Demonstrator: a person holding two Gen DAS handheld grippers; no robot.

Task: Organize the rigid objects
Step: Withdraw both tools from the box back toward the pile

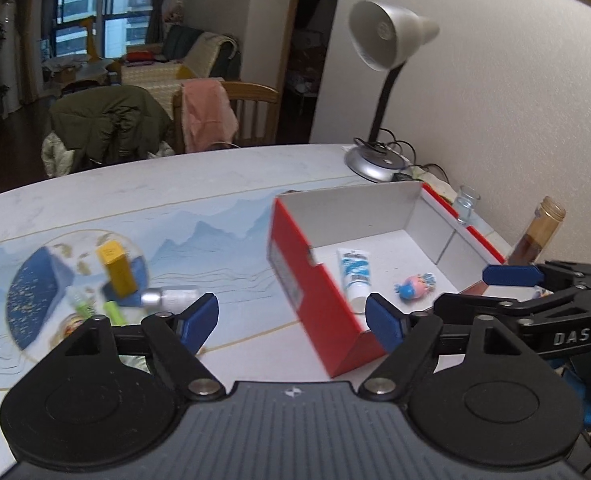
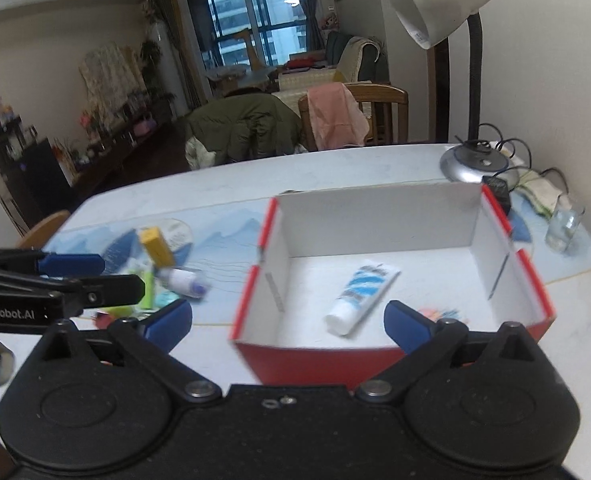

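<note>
Fingers of the left gripper stand spread wide with nothing between the blue pads; they hang above the box's red near corner, the right pad over its rim, the left pad over bare table. The right gripper is likewise spread, empty, one pad over the box floor near the front wall, the other outside the left wall above the table.

Inside the open box lie a tube, white and blue, its cap toward the front wall, and just beside it a small pink and blue toy; the two are apart, and the far half of the floor is bare. The tube lies aslant in the right view, where the toy is mostly hidden behind a pad.

Left of the box, well apart from it, sits a cluster: a yellow carton tilted, a silver bottle on its side, a green stick, and other small things too blurred to name. Open tabletop runs between cluster and box.

Beyond the box's far right corner stand a lamp on its base, a glass and a brown bottle, all close to the wall.
</note>
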